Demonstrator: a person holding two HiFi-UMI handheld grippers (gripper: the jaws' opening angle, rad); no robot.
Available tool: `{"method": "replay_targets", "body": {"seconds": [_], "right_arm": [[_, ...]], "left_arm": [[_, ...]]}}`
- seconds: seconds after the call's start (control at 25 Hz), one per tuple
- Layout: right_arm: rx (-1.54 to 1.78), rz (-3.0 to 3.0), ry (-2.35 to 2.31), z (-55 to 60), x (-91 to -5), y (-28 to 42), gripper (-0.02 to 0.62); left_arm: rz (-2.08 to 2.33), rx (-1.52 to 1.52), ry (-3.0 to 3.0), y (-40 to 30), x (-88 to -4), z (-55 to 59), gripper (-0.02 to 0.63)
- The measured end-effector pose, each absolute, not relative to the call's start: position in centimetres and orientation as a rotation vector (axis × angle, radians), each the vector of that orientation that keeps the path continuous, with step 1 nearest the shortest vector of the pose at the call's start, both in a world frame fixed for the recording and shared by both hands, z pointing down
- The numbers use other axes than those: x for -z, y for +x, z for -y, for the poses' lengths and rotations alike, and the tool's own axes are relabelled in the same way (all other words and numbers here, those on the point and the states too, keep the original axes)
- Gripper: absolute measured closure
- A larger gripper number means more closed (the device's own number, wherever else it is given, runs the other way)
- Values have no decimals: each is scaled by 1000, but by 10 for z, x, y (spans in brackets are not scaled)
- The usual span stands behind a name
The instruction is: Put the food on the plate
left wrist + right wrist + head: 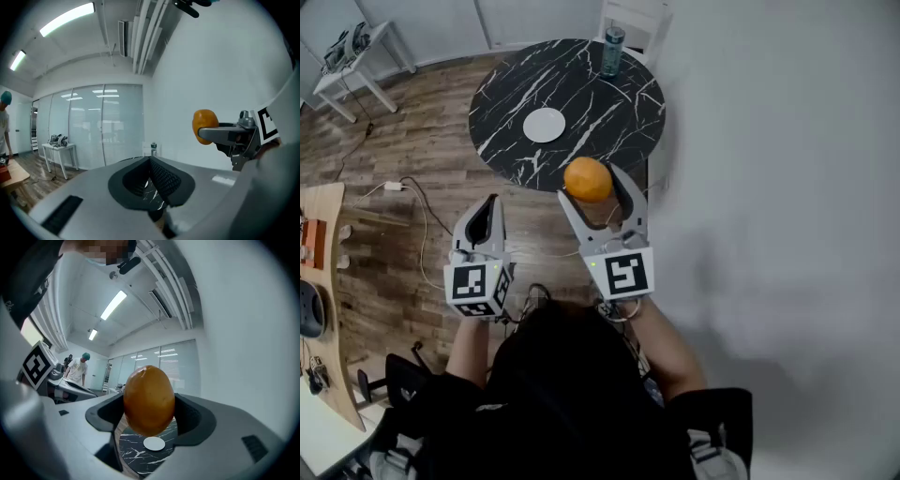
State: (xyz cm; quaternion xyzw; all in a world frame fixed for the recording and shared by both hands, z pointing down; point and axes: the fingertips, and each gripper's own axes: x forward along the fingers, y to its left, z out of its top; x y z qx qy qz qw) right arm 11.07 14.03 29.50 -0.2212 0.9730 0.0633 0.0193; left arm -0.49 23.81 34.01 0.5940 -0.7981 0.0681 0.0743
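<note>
Wood floor (412, 141) is seen below, w/ a round black table (516, 84) ahead of both claws. White plate (545, 125) lies on it, well ahead of the right claw (590, 184) and slightly left; a bottle (613, 49) stands beyond. Orange fruit (588, 179) is gripped in the right claw's wide-set jaws, held in the air. Left claw (493, 201) is closed, empty. Step judged: carry to plate. Next, fruit needs bringing fwd over the plate, lowering, then release. Fruit type can't be told.
</note>
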Motion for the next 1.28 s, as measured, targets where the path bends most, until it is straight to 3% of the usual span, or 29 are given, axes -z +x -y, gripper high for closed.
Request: {"method": "replay_targets", "body": {"seconds": [1.28], "right_arm": [[-170,-3215,-806,-150,-379,26,278]], "left_arm": [[2125,-195,1854,-107,-431,-245,606]]}}
